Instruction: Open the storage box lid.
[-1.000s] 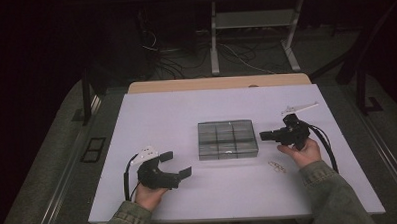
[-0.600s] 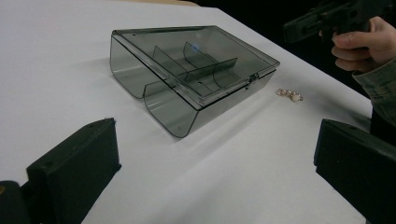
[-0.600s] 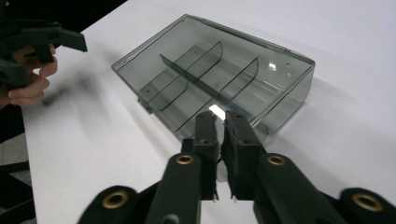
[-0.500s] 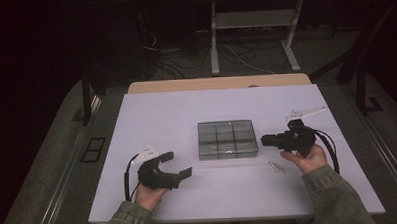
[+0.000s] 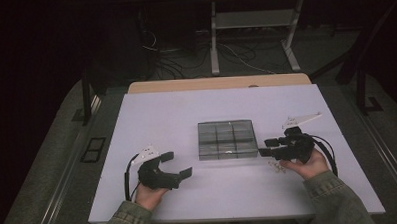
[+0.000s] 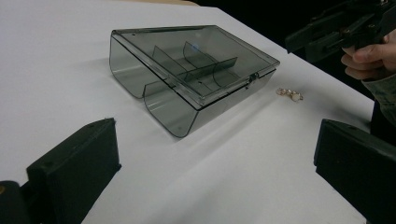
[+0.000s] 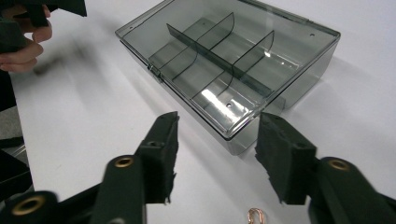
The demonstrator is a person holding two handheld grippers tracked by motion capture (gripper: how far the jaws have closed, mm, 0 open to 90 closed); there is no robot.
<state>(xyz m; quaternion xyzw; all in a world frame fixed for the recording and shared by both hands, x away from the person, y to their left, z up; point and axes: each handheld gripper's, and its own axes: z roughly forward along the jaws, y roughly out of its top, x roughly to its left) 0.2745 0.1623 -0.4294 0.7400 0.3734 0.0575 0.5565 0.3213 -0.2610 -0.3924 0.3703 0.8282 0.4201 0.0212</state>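
From the high view, your left gripper (image 5: 179,164) rests on the white table (image 5: 151,118) with its jaws spread wide, well apart from the smoky plastic box (image 5: 226,139) at the middle. Your right gripper (image 5: 266,147) hovers just beside the box's right edge, above some small metal pieces (image 5: 276,165).

In the left gripper view, the lid is closed and the metal pieces (image 6: 289,94) lie near the latch side.

In the right gripper view, your jaws stand parted, empty, facing the box's (image 7: 229,60) near corner.
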